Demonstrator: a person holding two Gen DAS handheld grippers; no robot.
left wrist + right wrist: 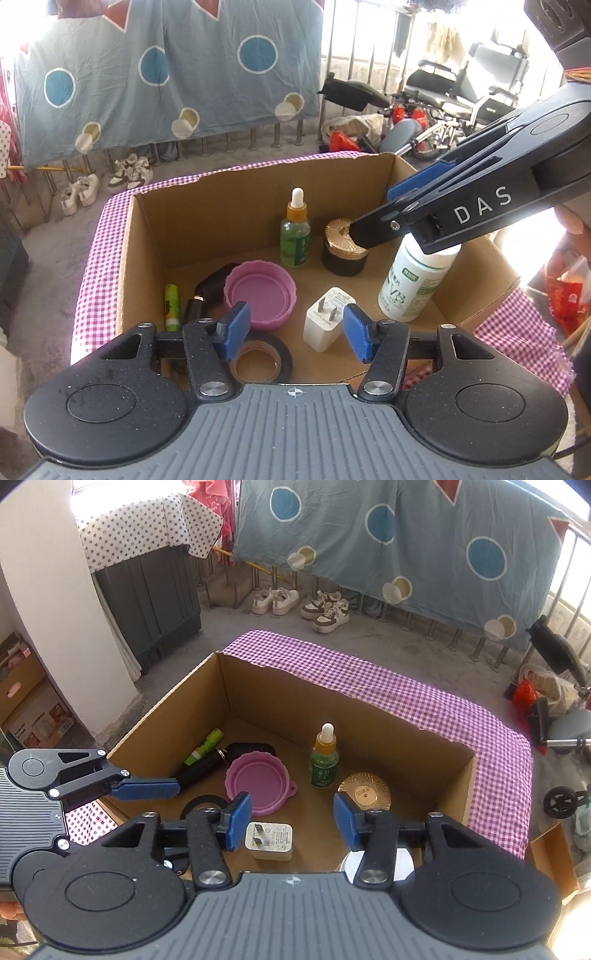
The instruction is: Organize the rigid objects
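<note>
From the left wrist view, the left tool [293, 334] hangs wide and empty over the near edge of the cardboard box [258, 206], which holds a dropper bottle [294, 236], a gold-lidded jar [345, 247], a pink lid [260, 297], a white charger [328, 319], a tape roll [260, 360] and a white pill bottle [415, 282] at its right wall. From the right wrist view, the right tool [293, 821] is spread wide, holding nothing, above the charger [269, 840].
</note>
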